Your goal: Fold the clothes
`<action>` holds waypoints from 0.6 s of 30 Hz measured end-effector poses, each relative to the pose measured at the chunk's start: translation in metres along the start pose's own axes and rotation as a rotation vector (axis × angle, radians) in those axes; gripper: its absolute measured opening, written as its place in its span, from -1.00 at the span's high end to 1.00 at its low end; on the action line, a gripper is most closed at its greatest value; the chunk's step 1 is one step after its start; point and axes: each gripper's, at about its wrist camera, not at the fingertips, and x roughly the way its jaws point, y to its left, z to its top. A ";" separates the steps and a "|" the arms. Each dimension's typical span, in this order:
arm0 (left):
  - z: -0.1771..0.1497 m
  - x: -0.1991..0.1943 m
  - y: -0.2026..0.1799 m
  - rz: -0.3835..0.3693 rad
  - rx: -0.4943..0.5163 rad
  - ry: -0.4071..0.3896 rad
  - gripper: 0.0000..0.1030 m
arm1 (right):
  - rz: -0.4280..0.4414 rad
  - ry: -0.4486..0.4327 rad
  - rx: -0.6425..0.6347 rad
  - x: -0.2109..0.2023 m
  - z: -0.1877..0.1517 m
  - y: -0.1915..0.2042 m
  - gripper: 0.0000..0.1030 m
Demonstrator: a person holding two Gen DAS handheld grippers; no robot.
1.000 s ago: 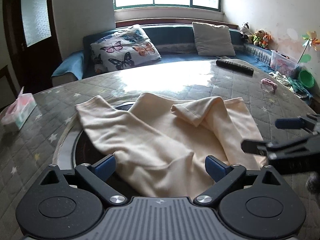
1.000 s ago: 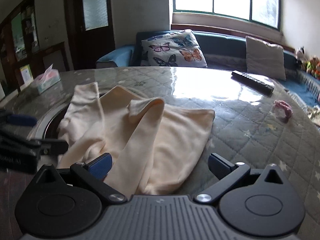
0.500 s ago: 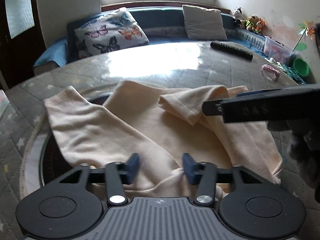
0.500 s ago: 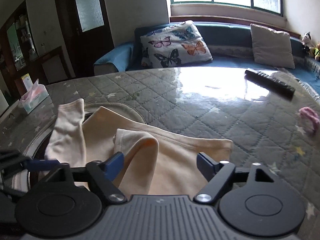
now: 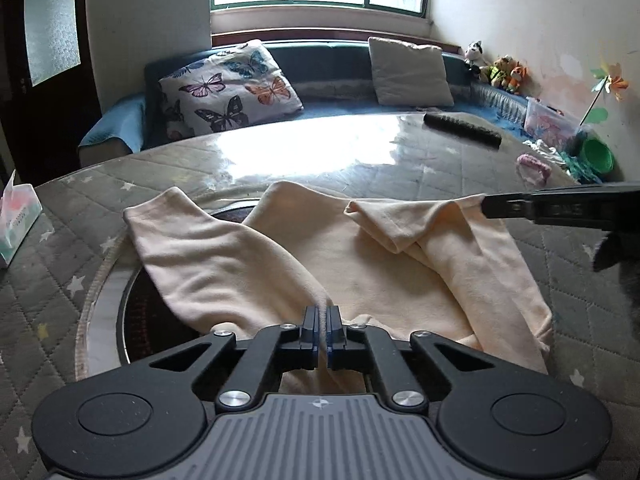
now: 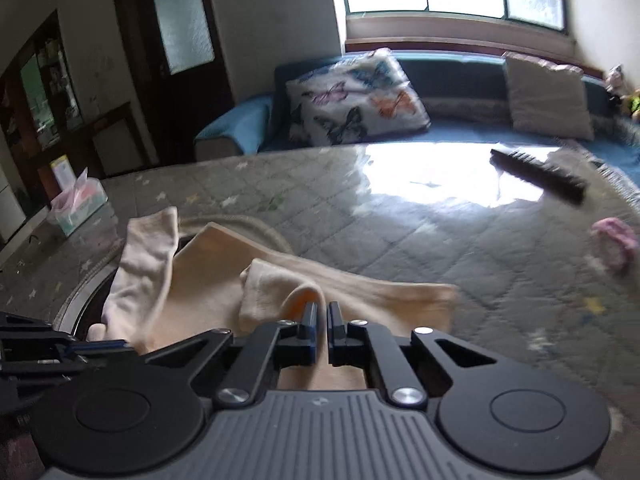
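Note:
A cream long-sleeved garment (image 5: 372,276) lies rumpled on the quilted table (image 5: 440,164), one sleeve spread to the left and the other folded across its middle. My left gripper (image 5: 323,326) is shut on the garment's near edge. My right gripper (image 6: 322,322) is shut on the garment (image 6: 224,280) at the folded sleeve, near the right side. The right gripper also shows in the left wrist view (image 5: 490,206) as a dark bar reaching in at the garment's far right corner. The left gripper shows at the lower left of the right wrist view (image 6: 72,346).
A dark round inset (image 5: 140,308) in the table lies under the garment's left part. A tissue box (image 5: 16,216) stands at the table's left edge. A black remote (image 5: 462,130) and a pink item (image 5: 534,168) lie far right. A sofa with cushions (image 5: 228,84) stands behind.
Both grippers have gone from open to shut on the garment. The right gripper moved forward to the folded sleeve, and the left closed on the near edge.

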 end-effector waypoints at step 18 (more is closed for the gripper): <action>-0.006 -0.028 0.012 0.001 -0.010 -0.044 0.95 | 0.044 0.076 0.048 0.040 -0.004 -0.003 0.91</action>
